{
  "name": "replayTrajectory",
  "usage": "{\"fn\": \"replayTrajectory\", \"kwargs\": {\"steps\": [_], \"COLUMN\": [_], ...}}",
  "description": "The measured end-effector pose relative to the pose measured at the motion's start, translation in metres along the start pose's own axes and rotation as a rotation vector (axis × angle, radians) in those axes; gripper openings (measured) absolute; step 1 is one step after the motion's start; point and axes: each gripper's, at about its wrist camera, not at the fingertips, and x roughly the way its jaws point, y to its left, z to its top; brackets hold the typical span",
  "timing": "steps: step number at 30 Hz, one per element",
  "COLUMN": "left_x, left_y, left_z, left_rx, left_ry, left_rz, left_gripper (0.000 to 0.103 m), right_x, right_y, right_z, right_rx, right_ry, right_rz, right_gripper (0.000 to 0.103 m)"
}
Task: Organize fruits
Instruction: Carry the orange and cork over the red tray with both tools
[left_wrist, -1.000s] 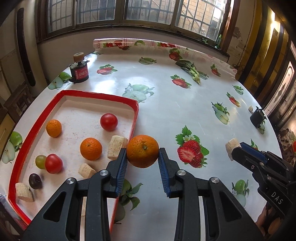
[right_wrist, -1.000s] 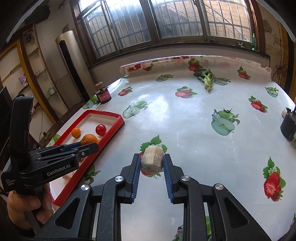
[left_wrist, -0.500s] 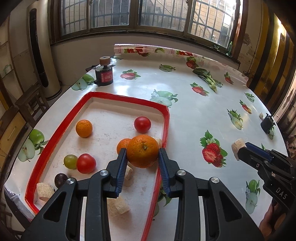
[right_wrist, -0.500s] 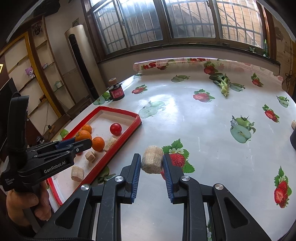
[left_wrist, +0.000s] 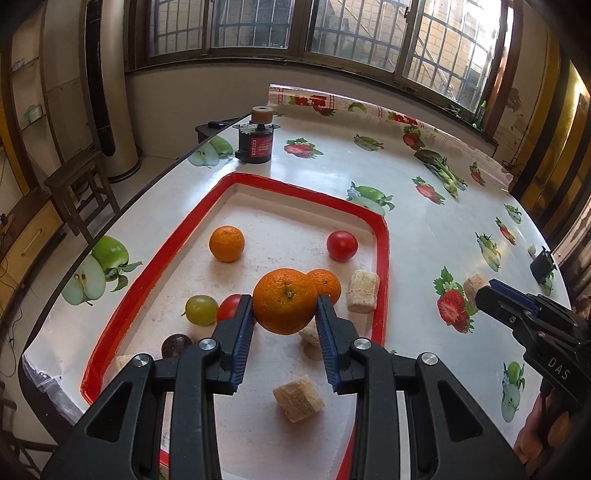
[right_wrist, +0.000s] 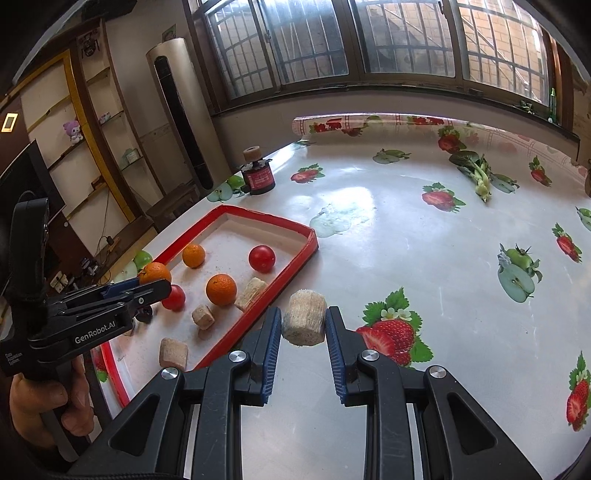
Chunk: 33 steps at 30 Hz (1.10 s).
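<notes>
Dropping the big orange (left_wrist: 285, 301) from where it hangs is the main risk: the red-rimmed tray (left_wrist: 384, 258) below is crowded, so a release from height could send it rolling into the smaller orange (left_wrist: 325, 285) at its 1 o'clock, or onto the tan chunk (left_wrist: 309, 336) just under it. The corn-like chunk (right_wrist: 304, 317) could also clip the tray's near rim if the right gripper (right_wrist: 303, 332) crosses low, since it sits outside the tray over the tablecloth (right_wrist: 424, 236).

The left gripper (left_wrist: 286, 314) hovers above the tray's middle, tilted forward and down, jaws clenched on the big orange at its widest part. The right gripper points toward 12 o'clock, level with the table, jaws grasping the corn-like chunk by its flanks, with the tray at its 10 o'clock.
</notes>
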Motion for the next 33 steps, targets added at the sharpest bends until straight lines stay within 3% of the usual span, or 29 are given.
{"fn": "replayTrajectory", "kwargs": {"steps": [16,24,33], "left_x": [-0.019,-0.011,0.005], "left_y": [0.044,0.04,0.038], "left_z": [-0.026,-0.044,-0.049], "left_rx": [-0.088,-0.098,-0.103], "left_ry": [0.024,0.076,0.11], "left_rz": [-0.032,-0.077,-0.078], "left_gripper": [0.031,0.031,0.031], "right_x": [0.049,0.081,0.12], "right_y": [0.043,0.07,0.088], "right_z": [0.024,0.042,0.055], "right_rx": [-0.069,-0.109,-0.142], "right_ry": [0.046,0.068,0.11], "right_rz": [0.076,0.104,0.115], "right_gripper": [0.025,0.025,0.025]}}
